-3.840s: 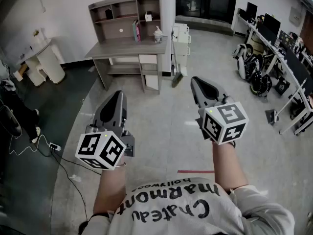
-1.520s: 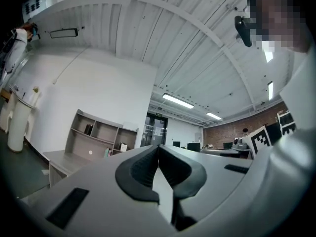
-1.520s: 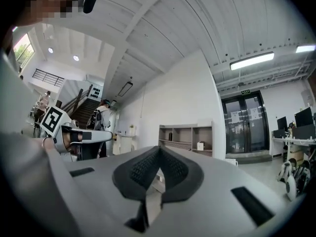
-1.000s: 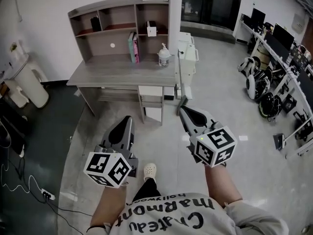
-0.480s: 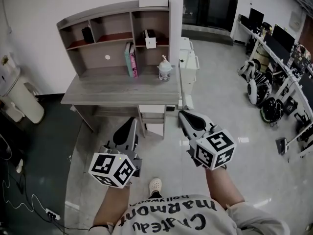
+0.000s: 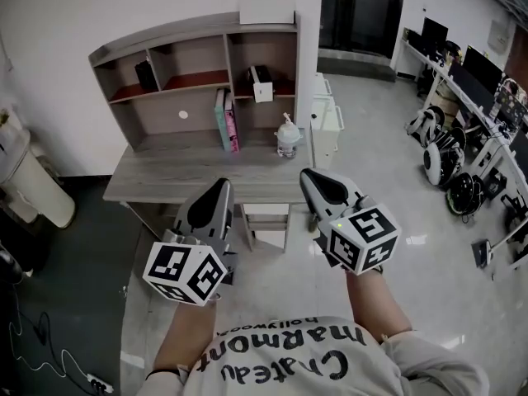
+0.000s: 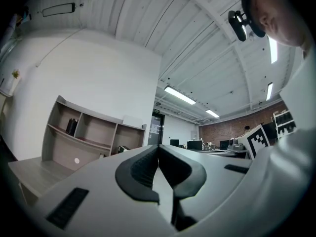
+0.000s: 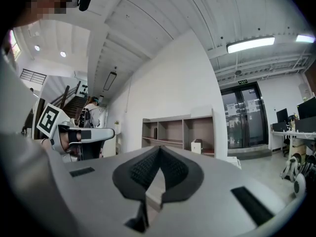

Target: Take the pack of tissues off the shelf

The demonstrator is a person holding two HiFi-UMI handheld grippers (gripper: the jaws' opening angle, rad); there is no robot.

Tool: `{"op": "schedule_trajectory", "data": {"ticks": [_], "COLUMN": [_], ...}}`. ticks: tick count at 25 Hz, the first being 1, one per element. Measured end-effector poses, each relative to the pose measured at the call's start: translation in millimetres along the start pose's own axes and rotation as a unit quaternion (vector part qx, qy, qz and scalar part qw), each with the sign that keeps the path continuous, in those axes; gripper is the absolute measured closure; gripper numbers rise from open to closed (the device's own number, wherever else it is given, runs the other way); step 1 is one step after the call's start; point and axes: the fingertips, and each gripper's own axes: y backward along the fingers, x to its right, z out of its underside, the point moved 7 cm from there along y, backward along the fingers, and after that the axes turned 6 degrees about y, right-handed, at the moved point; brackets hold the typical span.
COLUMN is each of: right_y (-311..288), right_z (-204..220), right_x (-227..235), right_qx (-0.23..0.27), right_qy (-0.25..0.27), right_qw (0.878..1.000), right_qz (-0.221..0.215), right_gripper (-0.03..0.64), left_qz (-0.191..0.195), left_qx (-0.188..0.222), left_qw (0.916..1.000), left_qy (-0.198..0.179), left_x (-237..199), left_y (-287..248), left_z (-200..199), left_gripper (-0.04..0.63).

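Observation:
The pack of tissues (image 6: 261,82) is a small white and dark box in the right compartment of the wooden shelf (image 6: 194,33) that tops the desk (image 6: 198,178). In the right gripper view the pack of tissues (image 8: 196,146) shows small and far off in that same compartment. My left gripper (image 6: 216,190) hovers at the desk's front edge, well short of the shelf, shut with nothing in it. To its right my right gripper (image 6: 312,178) is level with it, also shut and empty. Its pads meet at the tip in the left gripper view (image 7: 158,147), as do those in the right gripper view (image 8: 159,148).
Upright books (image 6: 227,120) and a pump bottle (image 6: 288,137) stand on the desk. A dark object (image 6: 146,75) sits in the left compartment, a white box (image 6: 266,11) on the shelf top. A white cabinet (image 6: 330,118) adjoins the desk's right; a white bin (image 6: 33,180) stands left.
The desk and shelf have drawn nearer and larger in the head view. Both grippers have been carried forward with the person and now reach the desk's front edge, still shut.

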Motion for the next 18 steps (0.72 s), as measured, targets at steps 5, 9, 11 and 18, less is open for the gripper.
{"op": "schedule_trajectory", "data": {"ticks": [5, 9, 11, 18], "right_y": [-28, -46, -54, -69], "right_z": [-3, -1, 1, 14], "right_x": [16, 28, 31, 30], "right_qx": [0.008, 0.011, 0.010, -0.011], "right_qy": [0.002, -0.003, -0.003, -0.006], "right_qw": [1.000, 0.999, 0.999, 0.999], "right_qz": [0.019, 0.034, 0.039, 0.051], "right_gripper": [0.611, 0.611, 0.611, 0.611], "left_qz": [0.015, 0.014, 0.011, 0.013], "left_qx": [0.007, 0.004, 0.004, -0.005], "left_qw": [0.9998, 0.9999, 0.9999, 0.9999], "left_qy": [-0.011, -0.008, -0.006, 0.005], "left_x": [-24, -46, -57, -79], "left_y": [-24, -33, -36, -44], "left_z": [-10, -7, -5, 1], "left_gripper": [0.577, 0.577, 0.577, 0.577]}}
